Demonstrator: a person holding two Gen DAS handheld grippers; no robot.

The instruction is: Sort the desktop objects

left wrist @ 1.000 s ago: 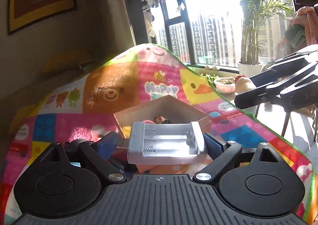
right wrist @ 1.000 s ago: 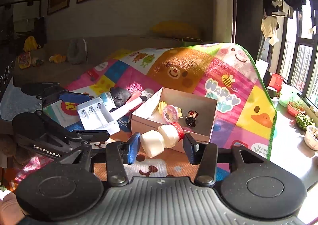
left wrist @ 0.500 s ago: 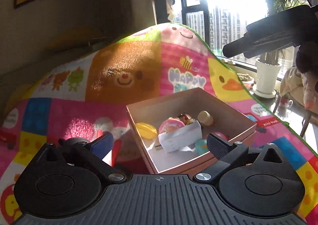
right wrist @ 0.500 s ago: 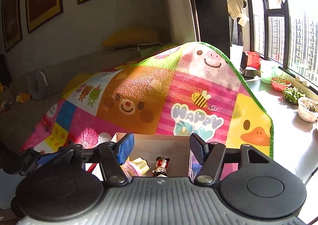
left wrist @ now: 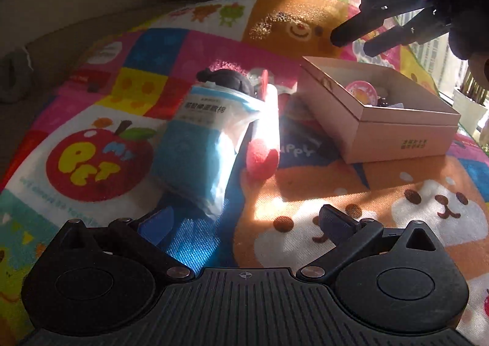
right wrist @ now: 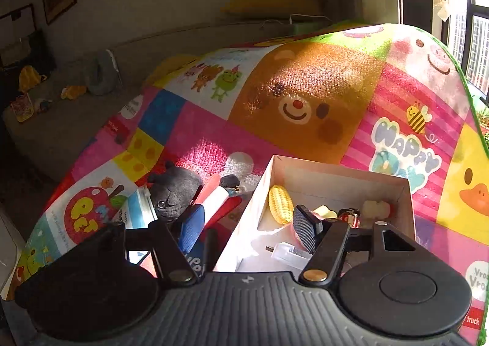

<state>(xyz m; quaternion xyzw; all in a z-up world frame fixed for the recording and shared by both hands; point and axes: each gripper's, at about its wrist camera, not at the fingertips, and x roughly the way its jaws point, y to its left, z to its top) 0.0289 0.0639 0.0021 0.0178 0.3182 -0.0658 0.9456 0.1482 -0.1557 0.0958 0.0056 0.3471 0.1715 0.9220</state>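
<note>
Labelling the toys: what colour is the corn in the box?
Yellow corn; clearest in the right wrist view.

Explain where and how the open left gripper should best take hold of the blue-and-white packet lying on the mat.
Probably across the blue lower half of the blue-and-white packet, from above, one finger on each long side. It lies flat on the mat with its length running away from the left gripper, whose jaws stand wide and empty. Avoid the far end, crowded by the dark plush toy.
</note>
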